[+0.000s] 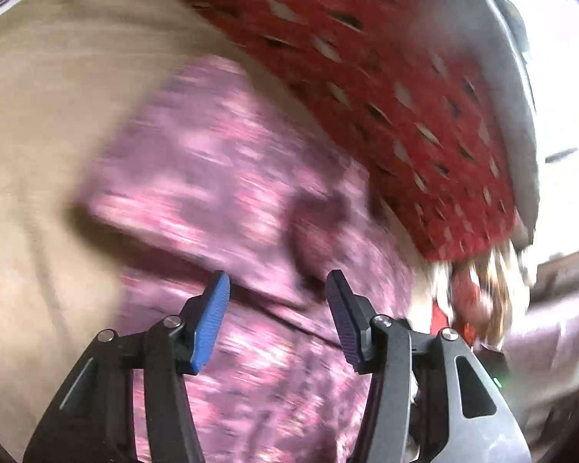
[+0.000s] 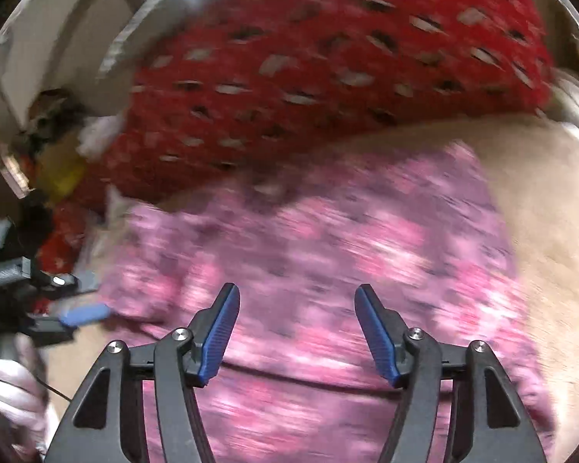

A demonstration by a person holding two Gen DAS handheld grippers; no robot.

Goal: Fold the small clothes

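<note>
A pink and purple patterned small garment (image 1: 227, 177) lies on a beige surface (image 1: 38, 115); it also shows in the right wrist view (image 2: 347, 247). Both views are motion blurred. My left gripper (image 1: 276, 281) is open and empty just above the garment's near part. My right gripper (image 2: 297, 295) is open and empty above the garment, near a dark seam line. The left gripper also shows at the left edge of the right wrist view (image 2: 83, 301), by the garment's left edge.
A red cloth with white and dark marks (image 1: 386, 88) lies behind the garment, also in the right wrist view (image 2: 328, 69). A grey curved rim (image 1: 521, 115) runs behind it. A cluttered pile (image 2: 58, 162) sits at the far left.
</note>
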